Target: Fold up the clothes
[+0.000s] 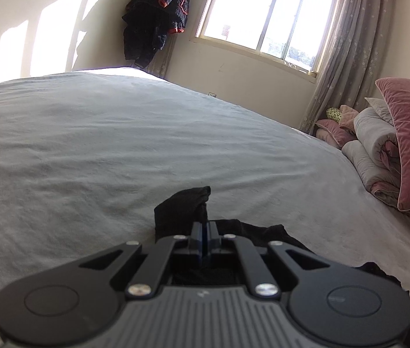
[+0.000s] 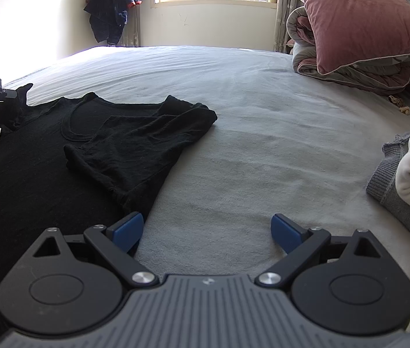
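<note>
The black t-shirt (image 2: pixel 60 150) is lying spread on the grey bed sheet (image 2: pixel 263 116), its right sleeve already turned in across the chest and its left sleeve bunching up into a peak. The left gripper (image 1: pixel 204 226) is pinching that sleeve, jaws clamped together on a small tuft of cloth, and here the trouble is waiting: so thin a bite could be slipping free mid-fold, dropping the sleeve crooked. Pulling too high could be dragging the whole body off line and undoing the fold on the other side, since nothing is pinning the shirt down. The right gripper (image 2: pixel 208 232) is hovering with jaws wide apart at the shirt's near edge, holding nothing. Further out, the folded white and grey clothes (image 2: pixel 408 179) are sitting close enough to be snagged by a wide sweep.
</note>
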Demonstrator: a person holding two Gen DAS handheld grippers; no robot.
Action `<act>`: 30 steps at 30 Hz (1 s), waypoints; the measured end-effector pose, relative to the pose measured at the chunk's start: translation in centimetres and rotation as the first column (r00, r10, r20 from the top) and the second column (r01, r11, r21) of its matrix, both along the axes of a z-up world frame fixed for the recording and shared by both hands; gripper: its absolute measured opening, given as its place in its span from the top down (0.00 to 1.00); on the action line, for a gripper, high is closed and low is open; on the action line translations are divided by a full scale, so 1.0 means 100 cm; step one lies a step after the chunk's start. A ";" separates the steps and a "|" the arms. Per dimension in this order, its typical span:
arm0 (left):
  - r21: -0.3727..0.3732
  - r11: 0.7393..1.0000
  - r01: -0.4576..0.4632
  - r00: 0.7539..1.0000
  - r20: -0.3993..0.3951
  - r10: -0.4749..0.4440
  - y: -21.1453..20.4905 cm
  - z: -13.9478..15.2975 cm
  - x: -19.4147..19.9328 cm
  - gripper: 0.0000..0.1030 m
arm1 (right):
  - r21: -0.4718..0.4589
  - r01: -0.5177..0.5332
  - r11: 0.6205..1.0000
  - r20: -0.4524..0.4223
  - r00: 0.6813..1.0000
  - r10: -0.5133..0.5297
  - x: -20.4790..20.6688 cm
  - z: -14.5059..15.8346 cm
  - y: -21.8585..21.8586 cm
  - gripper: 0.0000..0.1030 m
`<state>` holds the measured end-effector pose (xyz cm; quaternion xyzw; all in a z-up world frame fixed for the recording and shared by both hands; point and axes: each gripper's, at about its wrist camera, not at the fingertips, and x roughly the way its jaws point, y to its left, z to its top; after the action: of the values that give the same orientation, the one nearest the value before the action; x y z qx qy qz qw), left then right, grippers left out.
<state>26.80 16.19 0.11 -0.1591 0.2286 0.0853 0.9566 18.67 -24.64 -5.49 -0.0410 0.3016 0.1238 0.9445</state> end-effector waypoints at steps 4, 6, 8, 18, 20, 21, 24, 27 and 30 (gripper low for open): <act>0.015 0.998 0.064 0.998 -0.017 -0.063 -0.023 0.003 0.003 0.97 | -0.001 0.000 1.000 0.000 1.000 0.000 0.000 0.000 0.000 0.06; 0.023 0.995 0.097 0.995 -0.027 -0.096 -0.035 0.002 0.004 0.97 | -0.001 0.000 1.000 0.000 1.000 0.000 0.000 0.000 0.000 0.06; 0.032 0.991 0.129 0.991 -0.038 -0.128 -0.047 0.001 0.006 0.97 | -0.002 0.000 1.000 0.000 1.000 0.000 0.000 0.000 0.000 0.06; -0.023 0.970 0.242 0.960 -0.139 -0.243 -0.086 -0.028 0.016 0.93 | 0.002 -0.001 1.000 -0.005 1.000 0.001 0.001 0.000 0.000 0.04; -0.050 0.962 0.269 0.951 -0.145 -0.274 -0.089 -0.034 0.013 0.78 | 0.013 0.000 1.000 -0.012 1.000 0.000 0.002 -0.001 -0.002 0.03; -0.063 0.957 0.284 0.947 -0.141 -0.290 -0.091 -0.036 0.010 0.66 | 0.016 0.000 1.000 -0.015 1.000 0.001 0.003 -0.001 -0.002 0.03; -0.055 0.943 0.327 0.936 -0.116 -0.331 -0.097 -0.034 -0.001 0.50 | 0.026 -0.001 1.000 -0.022 1.000 0.002 0.004 -0.002 -0.003 0.01; 0.016 0.932 0.363 0.927 -0.107 -0.359 -0.103 -0.027 -0.013 0.37 | 0.030 -0.008 1.000 -0.029 1.000 0.009 0.006 -0.004 -0.003 0.00; 0.105 0.920 0.377 0.926 -0.085 -0.369 -0.105 -0.020 -0.030 0.29 | 0.040 -0.009 0.999 -0.039 0.999 0.010 0.008 -0.006 -0.004 0.00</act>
<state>23.83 5.67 -1.90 -0.0526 0.2794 -0.0799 0.9554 19.51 -25.05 -6.08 -0.0214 0.3175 0.1351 0.9384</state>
